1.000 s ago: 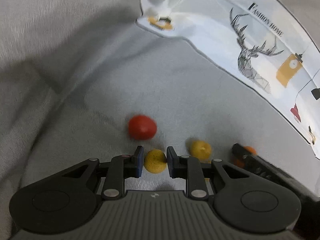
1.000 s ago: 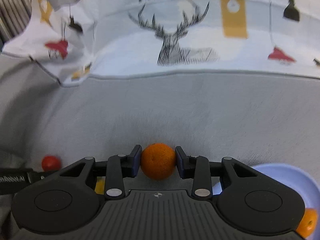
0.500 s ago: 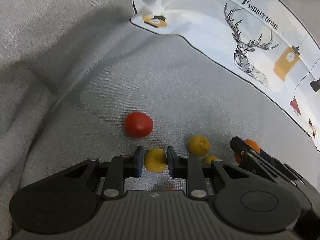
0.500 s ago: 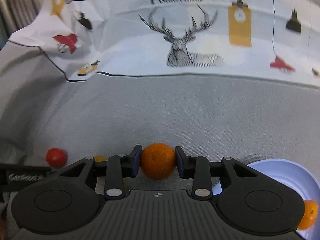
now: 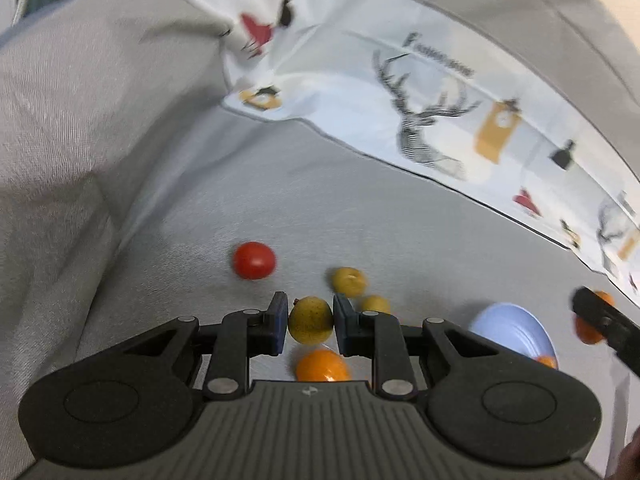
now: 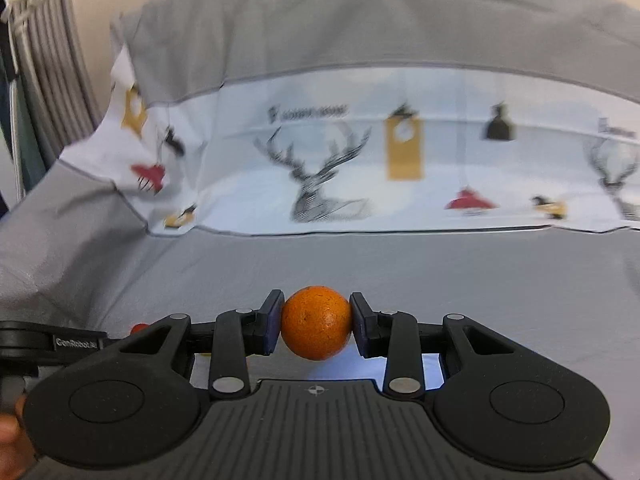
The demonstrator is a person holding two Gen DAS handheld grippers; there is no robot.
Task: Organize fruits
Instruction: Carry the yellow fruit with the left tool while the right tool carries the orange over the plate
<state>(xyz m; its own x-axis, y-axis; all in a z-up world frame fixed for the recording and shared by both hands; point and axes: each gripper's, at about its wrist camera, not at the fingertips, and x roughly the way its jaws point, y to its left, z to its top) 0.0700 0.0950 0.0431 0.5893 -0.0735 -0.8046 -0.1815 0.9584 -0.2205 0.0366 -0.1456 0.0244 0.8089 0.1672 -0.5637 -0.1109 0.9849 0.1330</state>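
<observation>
The left claw (image 5: 310,320) is clamped on a yellow fruit (image 5: 310,321), held above the grey sheet (image 5: 240,184). Below it lie a tomato (image 5: 254,260), two more yellow fruits (image 5: 349,281) and an orange (image 5: 322,366), near the blue plate (image 5: 508,328). The right claw (image 6: 316,323) grips an orange ball (image 6: 316,323) above the sheet, facing the deer-print cloth (image 6: 360,168).

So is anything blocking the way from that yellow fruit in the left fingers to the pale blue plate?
Nothing visible: only bare grey cloth lies between the small round yellow fruit and the pale blue plate.
</observation>
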